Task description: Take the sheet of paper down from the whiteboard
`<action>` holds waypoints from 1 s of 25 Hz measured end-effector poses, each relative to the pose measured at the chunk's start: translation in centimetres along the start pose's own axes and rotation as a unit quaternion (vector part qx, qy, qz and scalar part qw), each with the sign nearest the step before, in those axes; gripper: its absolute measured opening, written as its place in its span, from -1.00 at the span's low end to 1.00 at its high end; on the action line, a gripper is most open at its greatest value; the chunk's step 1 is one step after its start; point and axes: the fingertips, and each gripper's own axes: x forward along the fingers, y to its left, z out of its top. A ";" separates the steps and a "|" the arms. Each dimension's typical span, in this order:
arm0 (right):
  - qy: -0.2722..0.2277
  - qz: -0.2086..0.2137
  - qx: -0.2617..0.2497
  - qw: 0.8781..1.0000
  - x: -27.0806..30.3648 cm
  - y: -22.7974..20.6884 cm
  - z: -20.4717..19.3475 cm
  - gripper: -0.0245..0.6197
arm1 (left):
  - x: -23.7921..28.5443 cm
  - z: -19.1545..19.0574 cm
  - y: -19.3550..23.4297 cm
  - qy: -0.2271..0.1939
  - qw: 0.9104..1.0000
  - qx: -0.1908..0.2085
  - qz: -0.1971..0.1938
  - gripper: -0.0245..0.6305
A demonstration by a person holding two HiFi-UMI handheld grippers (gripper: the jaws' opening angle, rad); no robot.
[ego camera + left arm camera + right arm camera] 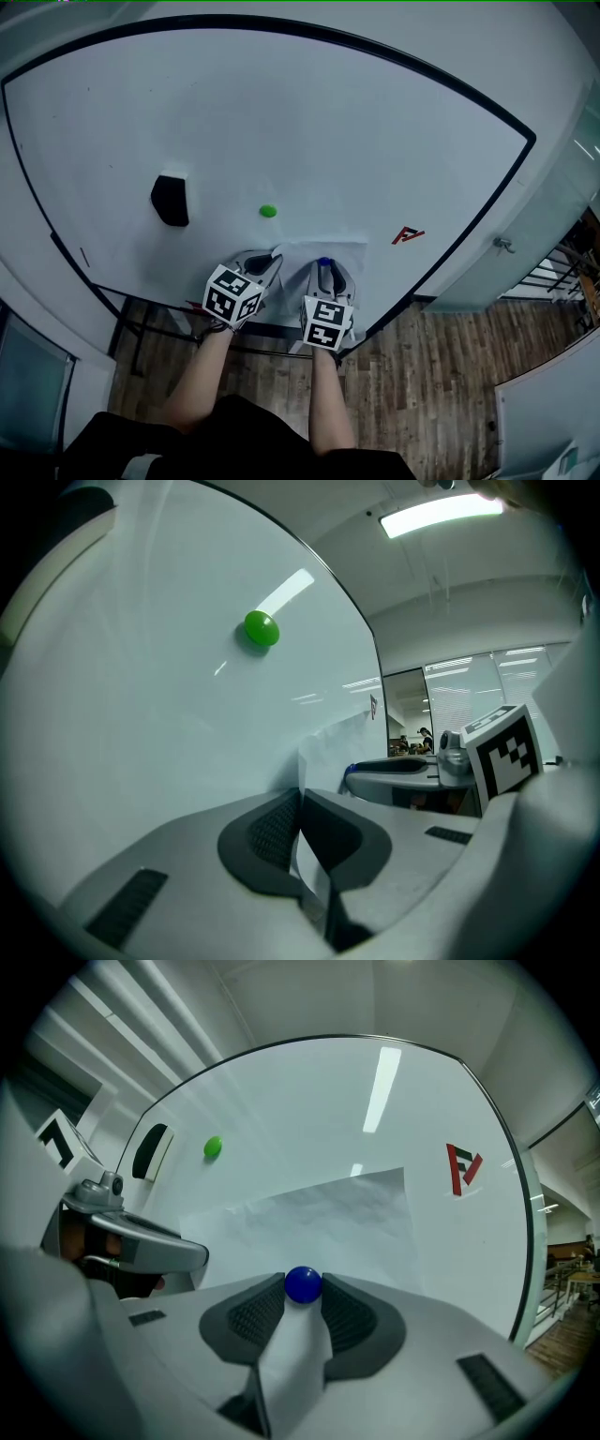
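Note:
A white sheet of paper [336, 253] lies flat against the whiteboard [281, 122], low down; it shows creased in the right gripper view [319, 1213]. My left gripper [271, 260] is shut on the sheet's left edge, and that edge runs between its pads [300, 803]. A round blue magnet [303, 1284] sits on the sheet near its lower edge. My right gripper [302, 1288] is closed on that blue magnet [323, 263], both pads touching it. Both grippers point level at the board, side by side.
A green magnet [268, 211] sticks to the board above the sheet, clear of it. A black eraser [171, 200] hangs further left, and a red logo magnet [408, 234] sits right of the sheet. The board's dark frame [469, 234] runs just below the grippers.

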 end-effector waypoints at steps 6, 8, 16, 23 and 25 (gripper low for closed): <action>0.005 -0.003 -0.008 1.000 0.1 0.1 -0.1 -0.51 | -0.2 -0.2 0.0 -0.006 1.000 -0.003 0.012 -0.86; 0.006 -0.003 -0.005 1.000 0.0 0.1 -0.1 -0.51 | -0.3 -0.1 0.0 -0.007 1.000 -0.004 0.015 -0.86; 0.009 -0.001 -0.003 1.000 -0.1 -0.3 -0.2 -0.51 | -0.5 -0.1 0.1 -0.006 1.000 -0.013 0.024 -0.86; 0.013 0.005 0.004 1.000 0.0 -0.2 -0.7 -0.51 | -1.4 -0.4 1.1 -0.010 0.999 -0.014 0.045 -0.86; 0.012 0.007 0.002 1.000 0.1 -0.1 -0.7 -0.51 | -1.5 -0.3 1.2 -0.010 0.999 -0.010 0.049 -0.86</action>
